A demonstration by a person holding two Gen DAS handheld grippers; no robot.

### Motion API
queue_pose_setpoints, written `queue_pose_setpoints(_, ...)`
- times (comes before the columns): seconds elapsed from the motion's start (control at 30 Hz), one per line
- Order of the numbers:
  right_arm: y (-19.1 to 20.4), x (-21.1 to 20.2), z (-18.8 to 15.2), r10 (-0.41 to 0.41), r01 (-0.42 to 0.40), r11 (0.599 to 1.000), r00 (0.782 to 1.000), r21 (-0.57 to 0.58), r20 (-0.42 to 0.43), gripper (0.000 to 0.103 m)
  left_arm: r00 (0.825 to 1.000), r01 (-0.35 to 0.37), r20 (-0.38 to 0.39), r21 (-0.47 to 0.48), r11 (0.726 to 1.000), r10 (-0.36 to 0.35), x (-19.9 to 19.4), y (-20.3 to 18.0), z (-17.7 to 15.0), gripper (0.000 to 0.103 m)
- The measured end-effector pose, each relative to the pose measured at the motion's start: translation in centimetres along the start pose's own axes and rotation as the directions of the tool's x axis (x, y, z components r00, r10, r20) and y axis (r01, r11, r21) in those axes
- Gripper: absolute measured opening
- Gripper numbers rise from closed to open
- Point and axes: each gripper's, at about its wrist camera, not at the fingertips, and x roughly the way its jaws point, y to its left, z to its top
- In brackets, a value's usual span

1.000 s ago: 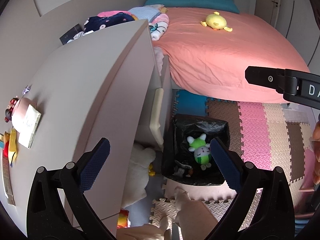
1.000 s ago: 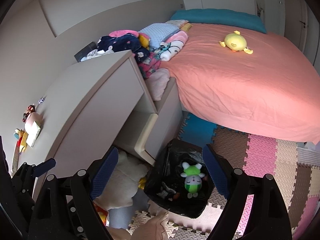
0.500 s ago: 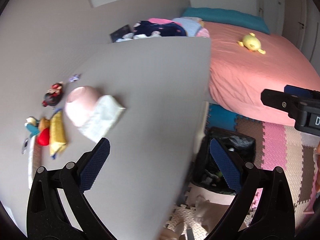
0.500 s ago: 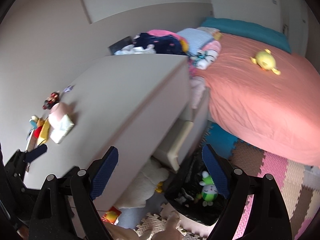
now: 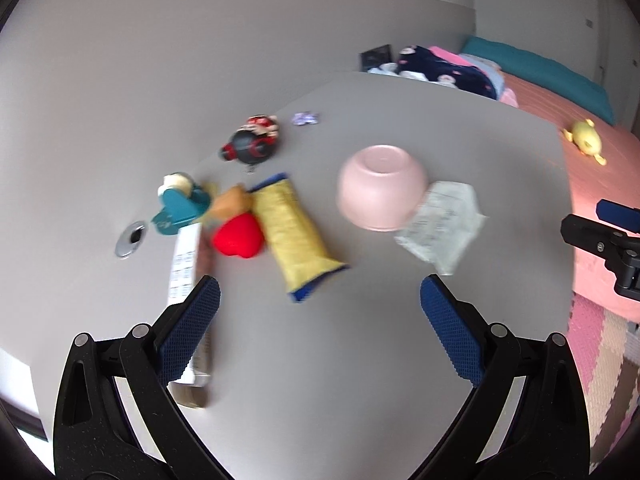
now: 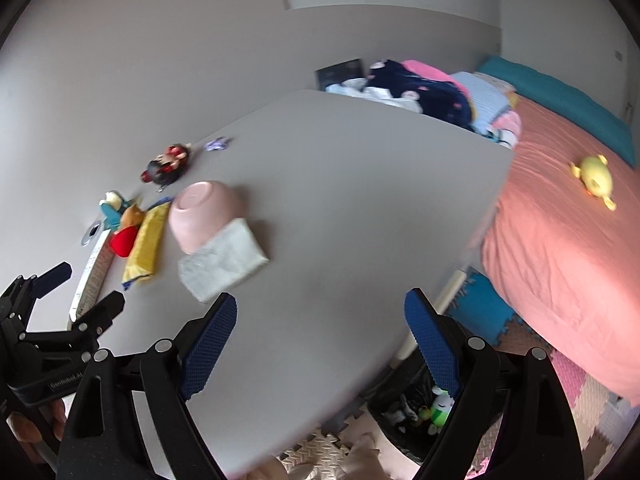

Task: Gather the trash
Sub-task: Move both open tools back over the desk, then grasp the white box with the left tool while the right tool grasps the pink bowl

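In the left wrist view the left hand-held gripper (image 5: 320, 308) stands wide with nothing between its blue pads, and the flat yellow snack wrapper with blue ends (image 5: 294, 236) lies just above the gap, a little left of centre. Its long axis slants from upper left to lower right of the frame, so the jaws would meet it roughly across its width. The crumpled white paper packet (image 5: 440, 226) sits at centre right, touching the upturned pink plastic bowl (image 5: 380, 188).

In the right wrist view the right hand-held gripper (image 6: 320, 340) is also wide and empty. That packet (image 6: 222, 262) lies just above its left pad, so I judge the right hand nearer the packet and the left hand nearer the wrapper.

The black-lined trash bin (image 6: 404, 412) on the floor shows only in the lower right of the right view, partly cut off by the grey desk (image 6: 340, 220) edge and the gripper's right finger.

Both views are motion-blurred. The long white strip (image 5: 186, 264) beside the left pad is hard to identify, and its lower end is hidden behind that pad.
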Motion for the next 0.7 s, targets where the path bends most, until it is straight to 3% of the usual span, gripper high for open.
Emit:
queue_pose_setpoints(0.2, 4.4, 2.5, 1.6, 0.033, -0.034, 0.998, 0.999, -0.049, -0.020, 0.086, 0.995, -0.085, -0.060, -0.069, 0.994, 0.081, 2.2, 5.7, -0.2, 0.097)
queue_pose_setpoints(0.43, 9.7, 6.5, 4.2, 0.022, -0.028, 0.991, 0.999, -0.130, -0.049, 0.086, 0.992, -0.048, -0.127, -0.192, 0.980, 0.024, 5.3, 10.5, -1.5, 0.097)
queue_pose_setpoints(0.63, 13.3, 10.6, 5.8, -0.044, 0.028, 0.978, 0.996, -0.208, -0.074, 0.086, 0.991, -0.042, -0.133, -0.165, 0.985, 0.020, 6.2, 11.2, -1.9, 0.096)
queue_pose_setpoints(0.7, 13.7, 11.8, 6.0, -0.064, 0.046, 0.975, 0.995, -0.215, -0.080, 0.086, 0.990, -0.035, -0.144, -0.162, 0.986, 0.011, 6.8, 11.4, -1.9, 0.080)
